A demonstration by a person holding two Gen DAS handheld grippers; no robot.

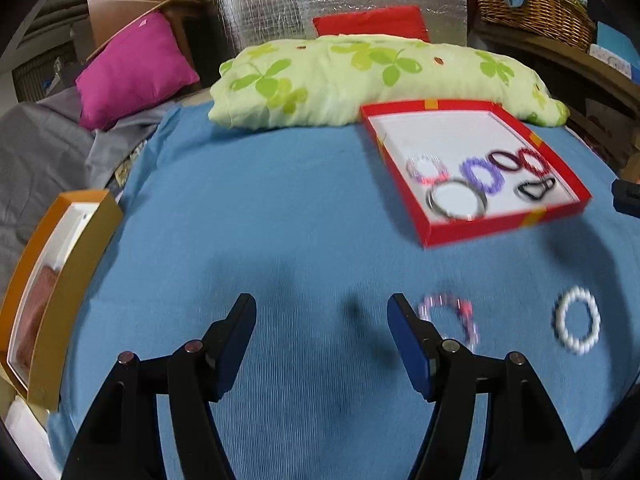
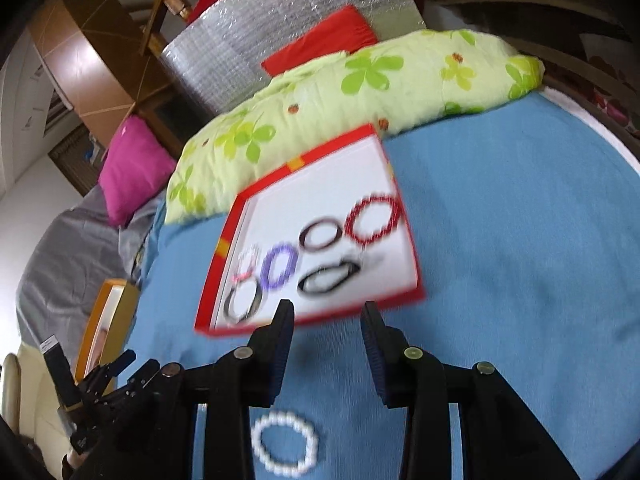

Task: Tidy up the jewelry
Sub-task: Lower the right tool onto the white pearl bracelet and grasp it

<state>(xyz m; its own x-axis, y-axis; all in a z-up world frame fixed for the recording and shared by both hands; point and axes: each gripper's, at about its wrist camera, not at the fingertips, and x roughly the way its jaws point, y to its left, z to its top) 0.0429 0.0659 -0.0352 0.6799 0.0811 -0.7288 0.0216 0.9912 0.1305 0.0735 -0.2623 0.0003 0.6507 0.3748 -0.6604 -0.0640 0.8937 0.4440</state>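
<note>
A red box with a white floor lies on the blue bedspread and holds several bracelets: purple, red, silver and others. It also shows in the right wrist view. A pink-and-white bead bracelet and a white pearl bracelet lie loose on the spread. My left gripper is open and empty, its right finger just left of the pink bracelet. My right gripper is open and empty above the pearl bracelet, near the red box's front edge.
An orange box sits at the left edge of the blue bedspread. A green floral pillow, a magenta cushion and a red cushion lie behind. A wicker basket stands at the back right.
</note>
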